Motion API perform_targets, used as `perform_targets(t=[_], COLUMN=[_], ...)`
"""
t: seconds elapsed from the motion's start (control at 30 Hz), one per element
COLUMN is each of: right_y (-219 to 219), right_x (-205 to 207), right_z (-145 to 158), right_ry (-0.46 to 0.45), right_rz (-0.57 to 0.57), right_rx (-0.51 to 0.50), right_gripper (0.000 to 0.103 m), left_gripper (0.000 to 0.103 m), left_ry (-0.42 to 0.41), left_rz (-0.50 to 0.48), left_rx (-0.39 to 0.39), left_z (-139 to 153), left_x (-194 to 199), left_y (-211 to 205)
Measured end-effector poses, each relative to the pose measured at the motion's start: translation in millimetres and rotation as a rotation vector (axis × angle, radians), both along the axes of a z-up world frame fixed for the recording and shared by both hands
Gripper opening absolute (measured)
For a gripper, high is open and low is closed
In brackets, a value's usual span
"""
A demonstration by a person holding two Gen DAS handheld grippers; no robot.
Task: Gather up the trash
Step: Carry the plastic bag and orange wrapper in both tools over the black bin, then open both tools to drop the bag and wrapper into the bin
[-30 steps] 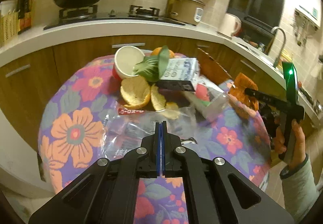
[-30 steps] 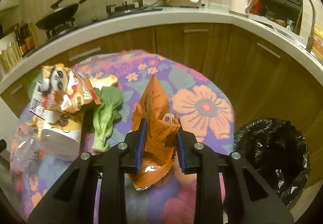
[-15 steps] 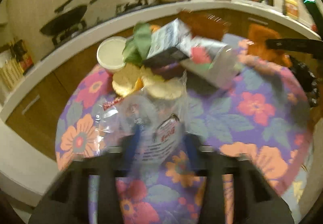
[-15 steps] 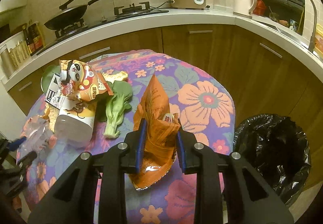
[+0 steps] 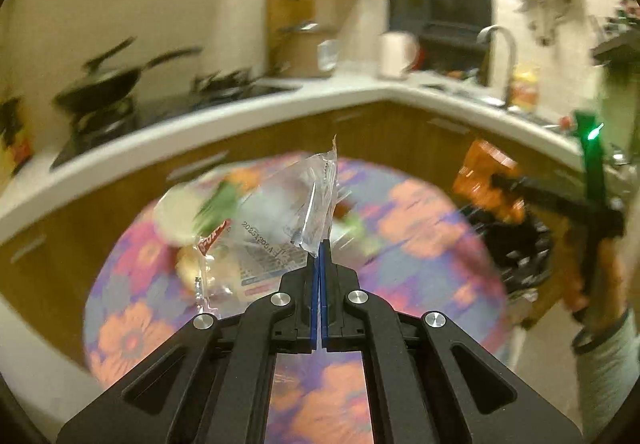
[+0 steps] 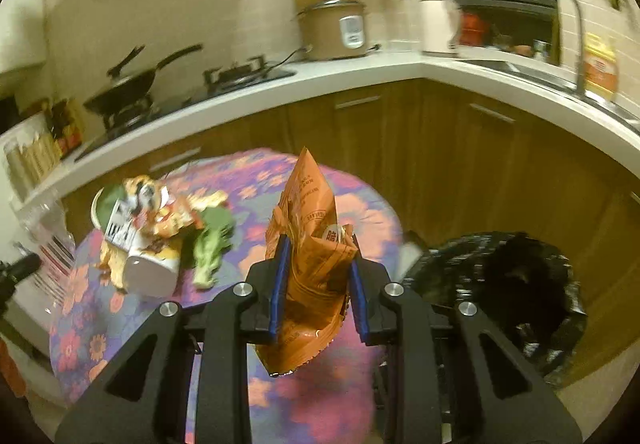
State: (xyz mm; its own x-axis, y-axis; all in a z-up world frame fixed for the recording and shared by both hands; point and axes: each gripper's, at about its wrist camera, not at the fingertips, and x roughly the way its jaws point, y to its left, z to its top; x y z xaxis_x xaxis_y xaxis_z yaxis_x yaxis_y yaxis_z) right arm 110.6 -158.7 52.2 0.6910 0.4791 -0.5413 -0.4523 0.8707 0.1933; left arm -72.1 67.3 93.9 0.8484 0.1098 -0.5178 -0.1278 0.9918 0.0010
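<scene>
Kitchen counters (image 6: 360,72) wrapped around two sides of the room, white-topped over brown cabinet doors, with a black wok (image 6: 128,84) on the gas hob, a brown rice cooker (image 6: 334,30) in front of a wooden board, a pale kettle (image 6: 438,26) and a curved tap (image 6: 560,4) over the sink. Below them stood a round table under a floral cloth (image 6: 360,212) in purple, pink and orange. A bin lined with a black bag (image 6: 508,284) sat on the floor just beside the table's right edge, its mouth open.

On the far left part of the cloth lay a blurred heap of rubbish: a white cup (image 6: 150,276) on its side, a panda-print snack packet (image 6: 156,212) on top of it, a printed carton partly hidden beneath, and a green leafy vegetable (image 6: 212,244) next to them.

The right gripper (image 6: 316,284) held an orange snack bag (image 6: 316,228) upright, its blue-padded fingers (image 6: 278,284) clamped on the bag's crumpled middle, lifted clear of the cloth between the heap and the bin. In the left wrist view the same bag appeared above the bin's near rim.

The left gripper (image 5: 320,272) had its fingers pressed together on the corner of a clear plastic wrapper (image 5: 288,212), which stood up from the tips, raised above the table; printed text showed on it, too smeared to read.
</scene>
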Motion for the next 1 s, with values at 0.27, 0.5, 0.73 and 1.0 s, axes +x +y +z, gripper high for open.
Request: perform_targets(t=[0.27,0.5,0.73,1.0], right_y=[-79.8,-114.7,-139.2,-151.2], right_x=[26.3,53.5,74.5,68.1], right_z=[-10.0,-50.0,-89.3,-106.1], right_ry=[0.035,0.141,0.271,0.309], right_rz=[-0.177,-0.288,-0.393,-0.420], right_rx=[0.021,-0.006,-0.032,-0.010], right_gripper=[0.024,0.024,0.033,0.060], left_gripper=[0.000,0.000,0.012,0.043], left_ry=[-0.056,0.035,0.163,0.205], left_rz=[-0.274,-0.471,-0.561,-0.577], left_rx=[0.028,-0.003,-0.068,-0.099], left_z=[31.1,-6.6,-58.1,-81.2], left_x=[89.2,185.9,246.8,255.9], left_y=[-101.5,-187.0,-216.7,-216.0])
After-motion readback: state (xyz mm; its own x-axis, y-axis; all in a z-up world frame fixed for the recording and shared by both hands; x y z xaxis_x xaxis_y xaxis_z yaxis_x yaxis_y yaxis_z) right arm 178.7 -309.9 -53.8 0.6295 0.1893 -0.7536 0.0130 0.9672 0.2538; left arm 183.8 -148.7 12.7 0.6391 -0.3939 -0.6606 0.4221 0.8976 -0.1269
